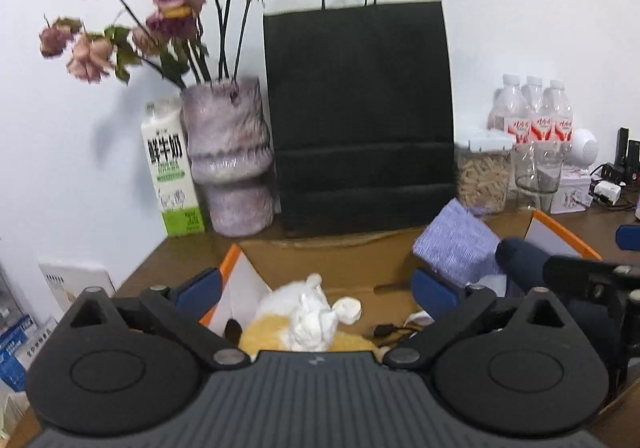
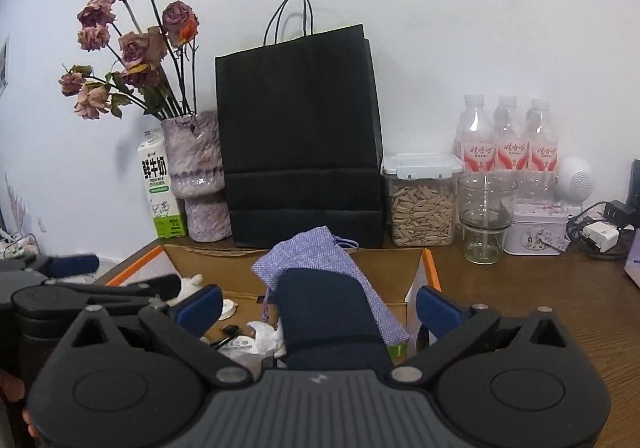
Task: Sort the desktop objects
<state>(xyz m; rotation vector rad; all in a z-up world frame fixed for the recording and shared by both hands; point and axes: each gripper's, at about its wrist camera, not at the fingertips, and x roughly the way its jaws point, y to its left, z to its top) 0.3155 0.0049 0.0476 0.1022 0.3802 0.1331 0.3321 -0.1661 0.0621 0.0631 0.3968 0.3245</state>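
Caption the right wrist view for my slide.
Open right hand-held gripper over cardboard box holding lavender pouch.

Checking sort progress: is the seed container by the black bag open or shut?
Shut. The seed container stands upright with its white lid seated flat on top, side latches down. It looks well over half full.

Plain white wall (image 2: 460,28) straight ahead of both grippers, evenly lit, soft shadows cast to the left of what stands against it. Brown wood-grain surface (image 2: 540,308) runs up to the wall, bare stretch off to the right. Left edge of the surface drops away.
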